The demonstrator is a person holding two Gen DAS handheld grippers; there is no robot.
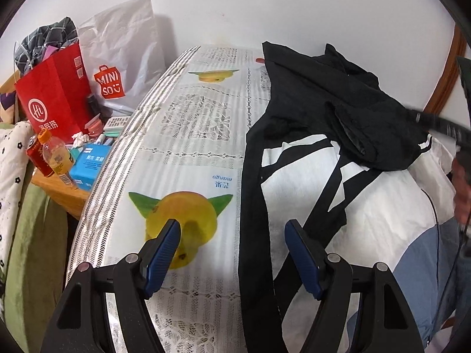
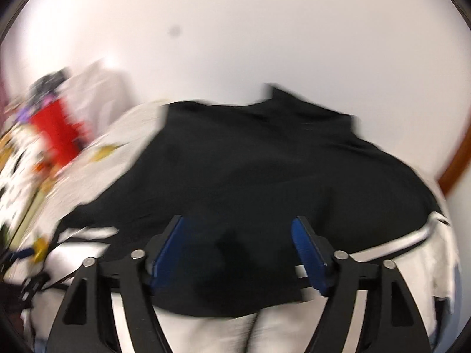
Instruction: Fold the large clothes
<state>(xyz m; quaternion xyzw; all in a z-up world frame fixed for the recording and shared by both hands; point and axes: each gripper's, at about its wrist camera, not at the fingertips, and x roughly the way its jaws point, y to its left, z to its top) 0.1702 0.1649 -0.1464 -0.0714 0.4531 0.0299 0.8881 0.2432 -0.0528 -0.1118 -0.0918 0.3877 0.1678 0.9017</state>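
Black garment point(image 1: 321, 94) (both jaws apart)

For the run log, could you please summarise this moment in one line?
left gripper: open, empty | right gripper: open, over black garment | garment: unfolded

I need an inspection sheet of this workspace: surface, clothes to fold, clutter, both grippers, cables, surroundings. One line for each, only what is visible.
Surface: bed mat printed with mangoes and text; bare on its left part.
Job's things: black garment crumpled at the far right, a long black part hanging toward the camera; white garment with black stripes under it. Neither is folded.
Clutter: red paper bag, white Miniso bag, orange drink bottle, blue tissue pack on a wooden side table.
Grippers: left gripper open, holding nothing; right gripper open over the black garment, view blurred.
Cables: thin dark cable at the right edge.
Surroundings: white wall; brown wooden frame at right.
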